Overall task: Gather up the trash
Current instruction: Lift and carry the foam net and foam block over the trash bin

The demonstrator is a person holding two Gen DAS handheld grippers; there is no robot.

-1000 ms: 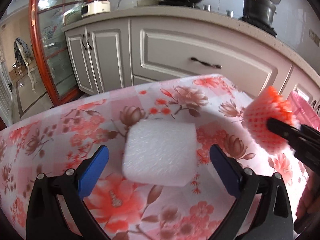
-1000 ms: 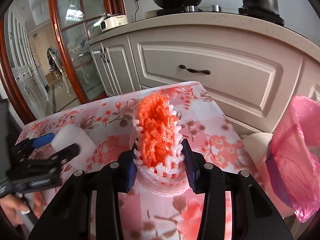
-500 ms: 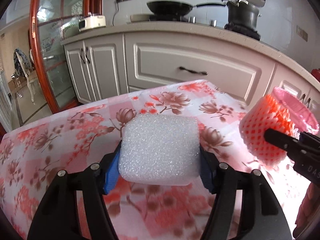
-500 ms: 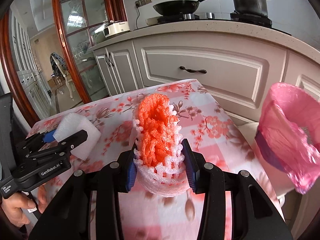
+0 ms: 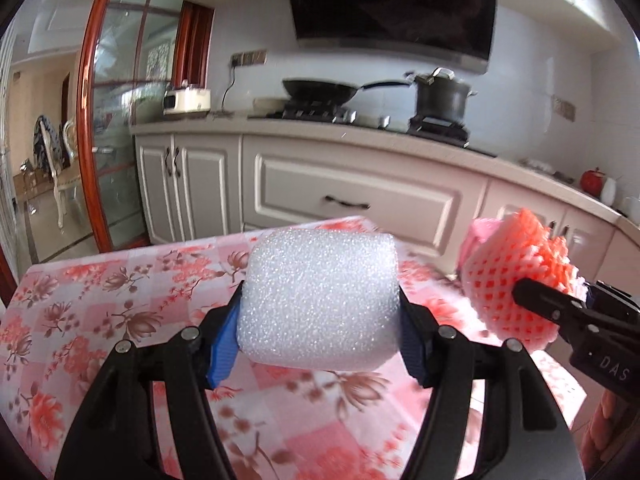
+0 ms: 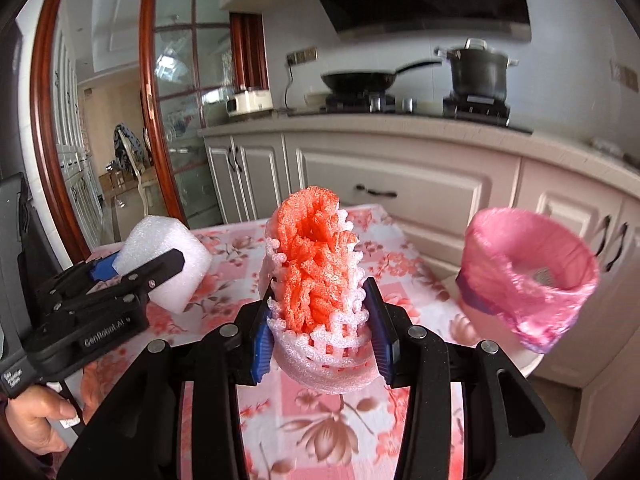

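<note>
A: Where's my left tool (image 5: 320, 328) in relation to the desk (image 5: 100, 312)?

B: Above it. From the left wrist camera I see the white foam block (image 5: 320, 300) clamped between the two blue pads (image 5: 224, 344), one pad against each side. The block is clear of the flowered cloth on the desk, and it hides most of the desk's far edge.

A: Did that tool only just grip?

B: Its jaws have just been closing, and the block is between them now, pressed on both sides.

A: And my right tool (image 6: 320, 328)?

B: Clenched on the orange and white foam fruit net (image 6: 316, 280). The net stands upright between the pads, with its white mesh base low in the jaws and its orange crumpled top rising above the fingertips. It is also lifted above the desk.

A: How do the two pieces sit relative to the desk?

B: In the right wrist view the foam block is over the desk's left part and the net is over its middle. The two are apart, not touching.

A: Where is the bin?

B: The bin with the pink bag (image 6: 528, 272) stands just off the desk's right edge, in front of the kitchen cabinets (image 6: 400, 188). Its mouth is open and tilted toward me. The net is near it but not over it.
</note>
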